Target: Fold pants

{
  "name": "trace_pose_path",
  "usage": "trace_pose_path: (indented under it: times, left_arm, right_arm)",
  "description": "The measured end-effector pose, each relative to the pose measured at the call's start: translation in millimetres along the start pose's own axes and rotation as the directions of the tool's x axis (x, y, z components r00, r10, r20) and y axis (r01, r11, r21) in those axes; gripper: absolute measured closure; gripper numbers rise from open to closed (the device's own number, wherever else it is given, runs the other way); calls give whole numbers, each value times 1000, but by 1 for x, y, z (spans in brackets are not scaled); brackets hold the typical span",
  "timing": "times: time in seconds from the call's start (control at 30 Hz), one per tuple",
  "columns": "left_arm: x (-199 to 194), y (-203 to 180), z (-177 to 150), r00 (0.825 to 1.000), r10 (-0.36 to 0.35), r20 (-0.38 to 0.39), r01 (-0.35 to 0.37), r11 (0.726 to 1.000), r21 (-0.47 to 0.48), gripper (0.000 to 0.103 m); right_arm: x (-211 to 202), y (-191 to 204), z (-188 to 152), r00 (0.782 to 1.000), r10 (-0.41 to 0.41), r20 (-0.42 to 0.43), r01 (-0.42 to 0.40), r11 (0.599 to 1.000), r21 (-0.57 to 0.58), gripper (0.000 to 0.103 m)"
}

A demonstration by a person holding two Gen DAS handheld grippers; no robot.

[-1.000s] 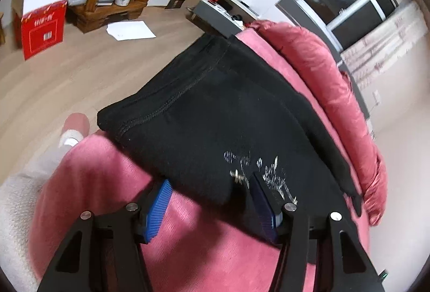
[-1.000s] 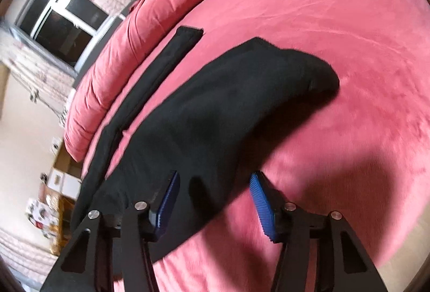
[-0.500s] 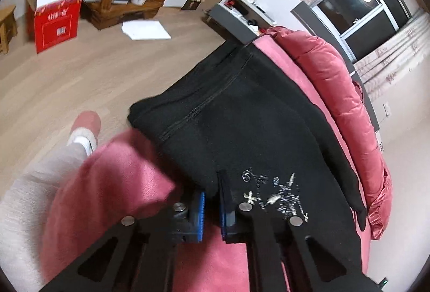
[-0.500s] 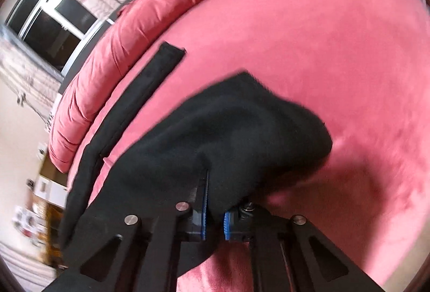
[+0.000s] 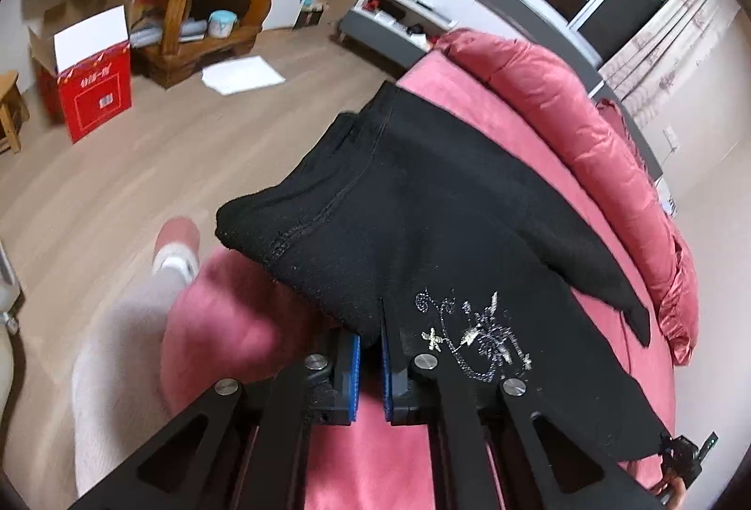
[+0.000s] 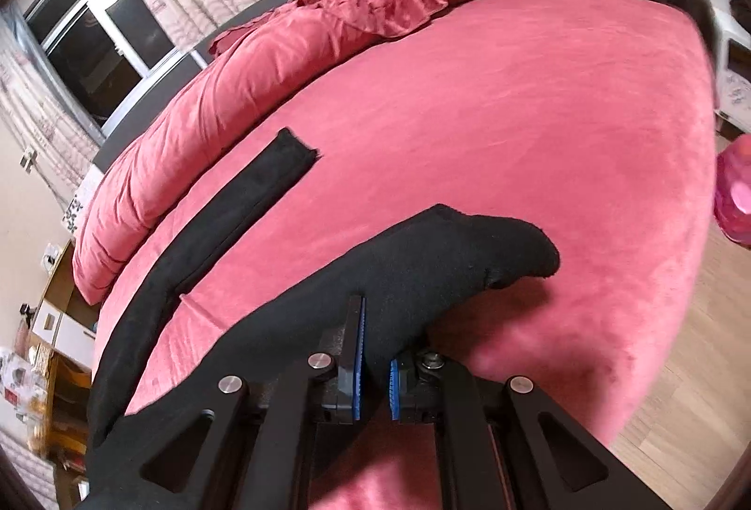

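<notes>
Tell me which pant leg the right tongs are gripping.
The near leg, pinched and lifted by the right tongs. The far leg lies flat beside the folded duvet.

Each gripper, left [image 5: 370, 362] and right [image 6: 374, 374], has black arms, shiny round screws and blue ribbed pads. The person's leg [image 5: 126, 350] is pale, with a pink slipper [image 5: 176, 235].
</notes>
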State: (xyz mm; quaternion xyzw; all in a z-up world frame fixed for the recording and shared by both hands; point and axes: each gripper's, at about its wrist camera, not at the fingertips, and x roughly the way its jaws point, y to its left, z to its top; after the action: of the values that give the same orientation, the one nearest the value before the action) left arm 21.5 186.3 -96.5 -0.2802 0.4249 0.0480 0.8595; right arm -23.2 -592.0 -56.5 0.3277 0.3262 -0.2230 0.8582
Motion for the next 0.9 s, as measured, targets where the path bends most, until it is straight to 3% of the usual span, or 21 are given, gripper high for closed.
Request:
trace_pose_path:
  times: [0.17,0.2,0.27,0.33,0.4,0.5,0.6,0.67,0.73,0.83,0.9]
  left_arm:
    - [19,12,-19,991,50,-123,-53,998,-18,94]
    - [24,15,-19,988,56,-145,-62,997,-35,88]
    - [27,23,-19,986,35,-165,-50,995,-86,86]
    - [22,29,-17,988,5,-153,-27,990,-137,81]
    - [14,34,-13,993,13,-120,-34,984,-174,81]
    - [-3,39,-4,997,59,-53,-69,978,-198,80]
    - [-23,43,6,993,105,45,-94,977,-192,80]
    - [-35,44,10,984,141,105,-121,976,-178,79]
    - [-40,42,17,978,155,141,-135,981,-142,76]
    - [-36,29,22,981,131,143,-122,990,-69,67]
    - [-29,18,22,988,100,114,-99,995,-14,60]
  right_arm:
    - [14,-26,-10,997,-61,-55,62,998,28,95]
    - [24,-31,-16,992,-89,-90,92,995,28,94]
    - [32,-37,-22,983,-138,-120,142,989,28,86]
    - [29,-39,-22,987,-122,-100,127,991,50,81]
    - [23,-38,-18,979,-184,-86,188,982,34,64]
    - [-1,-34,-10,950,-313,12,313,950,14,64]
    - [-33,-23,-5,920,-366,141,367,930,19,64]
    - [-48,-5,-4,912,-358,200,367,930,-10,62]
    - [-54,21,-8,925,-303,230,326,943,-68,57]
    - [-45,63,-29,970,-175,170,206,961,-184,54]
    - [-24,98,-52,996,-68,62,82,957,-277,54]
